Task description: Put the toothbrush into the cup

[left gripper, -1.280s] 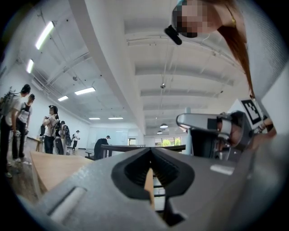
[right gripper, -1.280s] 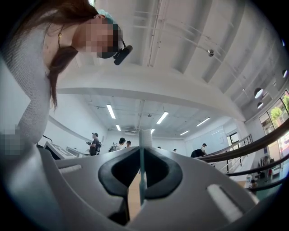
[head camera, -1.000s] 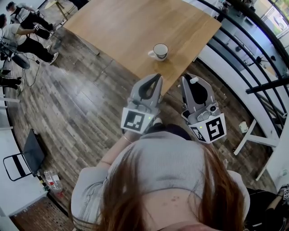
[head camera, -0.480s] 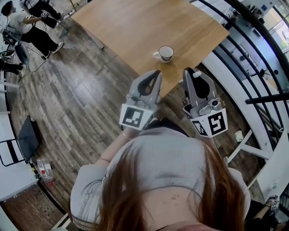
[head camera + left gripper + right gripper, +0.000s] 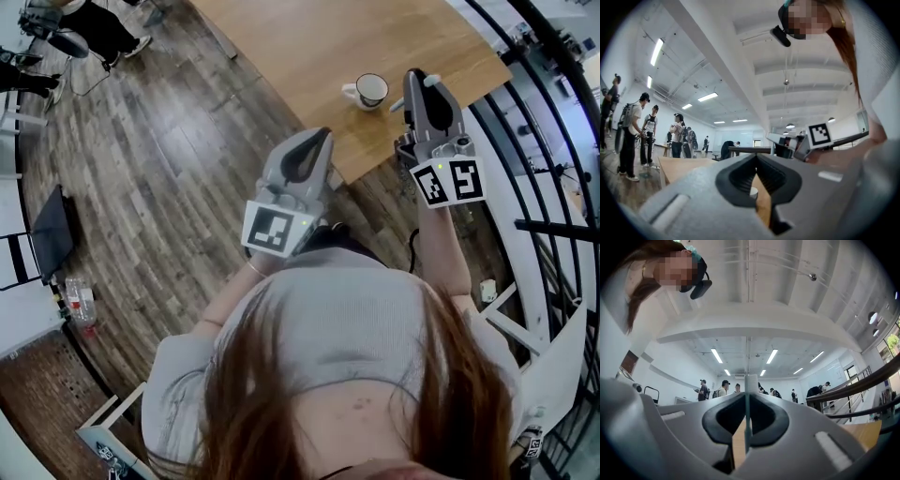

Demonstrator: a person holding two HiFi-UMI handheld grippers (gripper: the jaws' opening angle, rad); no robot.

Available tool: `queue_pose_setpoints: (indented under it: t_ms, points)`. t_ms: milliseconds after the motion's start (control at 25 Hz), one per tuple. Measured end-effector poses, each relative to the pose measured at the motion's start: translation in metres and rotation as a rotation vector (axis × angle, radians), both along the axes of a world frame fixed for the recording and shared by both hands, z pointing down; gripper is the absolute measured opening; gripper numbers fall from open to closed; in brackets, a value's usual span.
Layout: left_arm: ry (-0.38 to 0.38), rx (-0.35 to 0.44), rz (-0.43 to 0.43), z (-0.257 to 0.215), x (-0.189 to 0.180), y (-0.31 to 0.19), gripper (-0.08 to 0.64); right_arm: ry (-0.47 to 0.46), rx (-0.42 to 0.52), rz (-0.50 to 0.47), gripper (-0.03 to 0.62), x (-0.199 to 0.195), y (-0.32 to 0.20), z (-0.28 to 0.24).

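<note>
We pinch the toothbrush [image 5: 751, 383] in our right gripper [image 5: 417, 77] near the cup [image 5: 372, 90], left gripper [image 5: 322, 137] pressed together empty; a slanted handle could knock the rim and tip it

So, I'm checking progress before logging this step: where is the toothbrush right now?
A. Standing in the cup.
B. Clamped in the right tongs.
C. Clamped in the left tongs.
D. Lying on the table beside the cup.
B: in the right gripper view the toothbrush stands upright, pinched between the closed right tongs, and the head view shows the cup with nothing sticking out of it.
</note>
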State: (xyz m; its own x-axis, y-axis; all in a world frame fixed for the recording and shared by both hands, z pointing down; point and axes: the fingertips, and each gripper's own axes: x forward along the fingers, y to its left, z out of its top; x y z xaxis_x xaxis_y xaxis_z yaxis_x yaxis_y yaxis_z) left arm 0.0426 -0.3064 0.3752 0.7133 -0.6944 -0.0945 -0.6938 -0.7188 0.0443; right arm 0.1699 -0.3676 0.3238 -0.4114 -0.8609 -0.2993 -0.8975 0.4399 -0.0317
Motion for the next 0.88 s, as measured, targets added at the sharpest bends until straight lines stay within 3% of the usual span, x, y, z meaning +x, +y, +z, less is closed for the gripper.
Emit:
queue_pose_setpoints:
  t_ms: [360,600,880]
  points:
    - [-0.036,-0.046,-0.07,0.009,-0.02,-0.001,0.003,0.045,-0.166,0.003,0.008,-0.008,-0.091,0.073]
    - [-0.086,-0.068,-0.106,0.024,-0.035,0.001,0.003,0.111,-0.218,-0.04,0.006,-0.033,-0.112,0.123]
    - [-0.088,-0.064,-0.149,0.019,-0.049,0.003,0.003,0.086,-0.292,-0.029,0.008,-0.041,-0.112,0.154]
